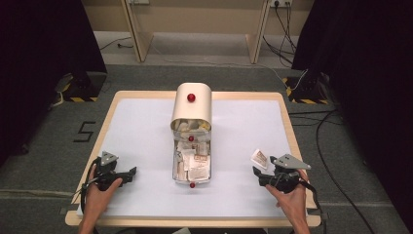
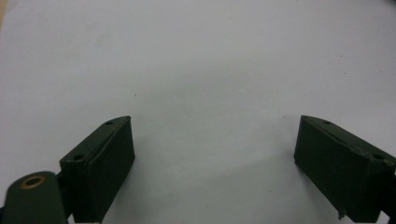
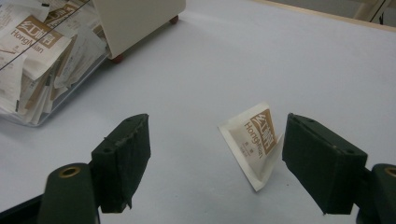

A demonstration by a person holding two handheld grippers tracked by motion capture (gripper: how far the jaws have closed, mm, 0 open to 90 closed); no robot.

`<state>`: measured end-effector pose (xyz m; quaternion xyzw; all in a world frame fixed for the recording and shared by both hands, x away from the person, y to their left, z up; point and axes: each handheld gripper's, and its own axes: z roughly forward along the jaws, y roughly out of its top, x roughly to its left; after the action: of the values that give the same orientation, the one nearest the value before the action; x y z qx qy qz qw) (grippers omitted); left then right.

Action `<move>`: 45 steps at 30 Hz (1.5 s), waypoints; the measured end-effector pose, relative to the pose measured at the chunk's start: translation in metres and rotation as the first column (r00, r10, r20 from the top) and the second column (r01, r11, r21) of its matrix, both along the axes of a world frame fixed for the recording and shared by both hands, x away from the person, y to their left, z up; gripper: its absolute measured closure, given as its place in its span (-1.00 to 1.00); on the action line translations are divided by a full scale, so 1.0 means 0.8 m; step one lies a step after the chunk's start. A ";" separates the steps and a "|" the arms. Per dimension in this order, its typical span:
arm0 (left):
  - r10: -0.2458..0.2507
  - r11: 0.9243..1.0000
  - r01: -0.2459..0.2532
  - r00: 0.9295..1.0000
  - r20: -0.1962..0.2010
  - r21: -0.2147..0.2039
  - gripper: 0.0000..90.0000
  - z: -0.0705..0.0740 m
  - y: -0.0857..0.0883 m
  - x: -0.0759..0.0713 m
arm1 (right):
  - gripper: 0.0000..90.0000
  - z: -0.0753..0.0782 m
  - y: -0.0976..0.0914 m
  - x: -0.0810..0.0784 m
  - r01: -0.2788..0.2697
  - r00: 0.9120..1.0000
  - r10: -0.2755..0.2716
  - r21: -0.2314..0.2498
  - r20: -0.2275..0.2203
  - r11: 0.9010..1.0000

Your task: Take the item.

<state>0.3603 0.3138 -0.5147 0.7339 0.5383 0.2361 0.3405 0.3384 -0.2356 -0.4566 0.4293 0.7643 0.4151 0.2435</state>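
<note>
A small white and brown sachet [image 3: 254,137] stands tilted on the white table surface between the jaws of my right gripper [image 3: 215,144]. It is close to the right jaw, and the jaws are wide apart. From above, the sachet [image 1: 259,158] lies just beyond the right gripper [image 1: 258,176] at the front right. A cream box with a rounded lid [image 1: 192,105] stands mid-table. A clear tray [image 1: 176,163] in front of it is full of several similar sachets [image 1: 195,165]. My left gripper [image 1: 127,176] rests open at the front left, and nothing lies between its jaws [image 2: 215,144].
The white mat [image 1: 146,131] covers a wood-edged table [image 1: 288,122]. The box's side [image 3: 135,18] and the tray of sachets [image 3: 32,56] lie to the far left of the right gripper. Cables [image 1: 326,146] run over the floor at the right.
</note>
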 end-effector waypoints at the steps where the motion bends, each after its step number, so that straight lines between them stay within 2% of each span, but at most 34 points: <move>1: 0.000 1.000 0.000 1.000 0.000 0.000 -0.75 0.000 0.000 0.000 | -0.46 0.000 0.000 -0.001 -0.001 1.000 0.001 -0.001 0.001 1.000; 15: 0.000 1.000 0.000 1.000 0.000 0.000 -0.75 0.000 0.000 0.000 | -0.47 -0.004 0.001 -0.020 -0.025 1.000 0.025 -0.022 -0.002 0.999; 23: 0.000 1.000 0.000 1.000 0.000 0.000 -0.75 0.000 0.000 0.000 | -0.47 -0.014 -0.008 -0.025 -0.017 0.999 0.017 0.002 -0.035 1.000; 31: 0.000 1.000 0.000 1.000 0.000 0.000 -0.75 0.000 0.000 0.000 | -0.47 -0.017 -0.009 -0.034 -0.035 0.999 0.035 -0.018 -0.039 0.999; 37: 0.000 1.000 0.000 1.000 0.000 0.000 -0.75 0.000 0.000 0.000 | -0.47 -0.026 -0.013 -0.038 -0.038 0.996 0.038 -0.006 -0.076 0.999; 45: 0.000 1.000 0.000 1.000 0.000 0.000 -0.75 0.000 0.000 0.000 | -0.47 -0.034 -0.013 -0.045 -0.062 0.992 0.058 -0.029 -0.114 0.998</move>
<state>0.3603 0.3137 -0.5147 0.7339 0.5382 0.2362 0.3405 0.3023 -0.2458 -0.4834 0.4250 0.7959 0.3849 0.1942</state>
